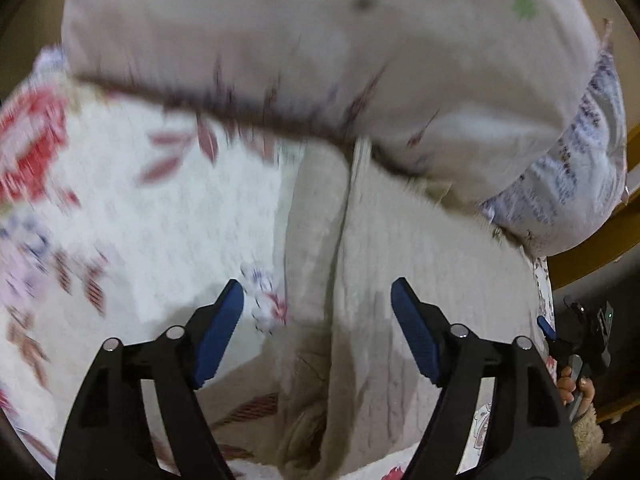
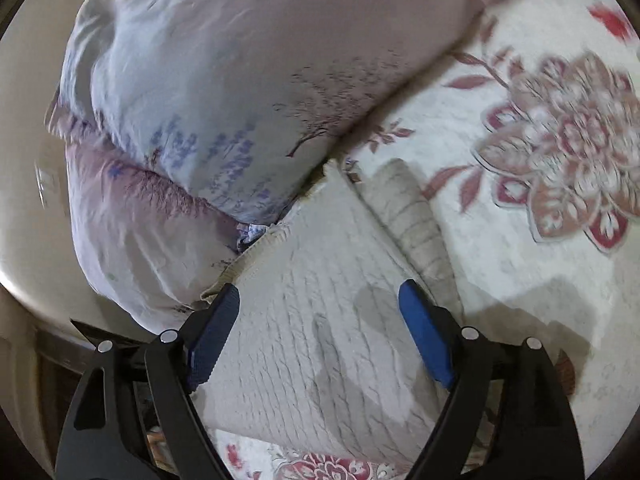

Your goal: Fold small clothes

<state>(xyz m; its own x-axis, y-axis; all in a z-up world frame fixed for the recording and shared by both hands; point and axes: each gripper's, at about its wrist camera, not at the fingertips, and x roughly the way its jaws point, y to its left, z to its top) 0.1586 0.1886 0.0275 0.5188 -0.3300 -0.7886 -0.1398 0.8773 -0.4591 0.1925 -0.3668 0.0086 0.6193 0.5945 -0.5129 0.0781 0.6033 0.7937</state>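
Spread right tongs (nothing gripped) over knit garment, lengthwise toward pillow.

You're in a bedroom at home: floral bedspread, 2 stacked pillows, wooden bed frame.

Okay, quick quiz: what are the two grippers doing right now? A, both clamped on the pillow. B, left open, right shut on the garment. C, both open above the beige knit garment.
C: the left gripper and right gripper both show spread jaws gripping nothing, over the beige knit garment beside the pillow.
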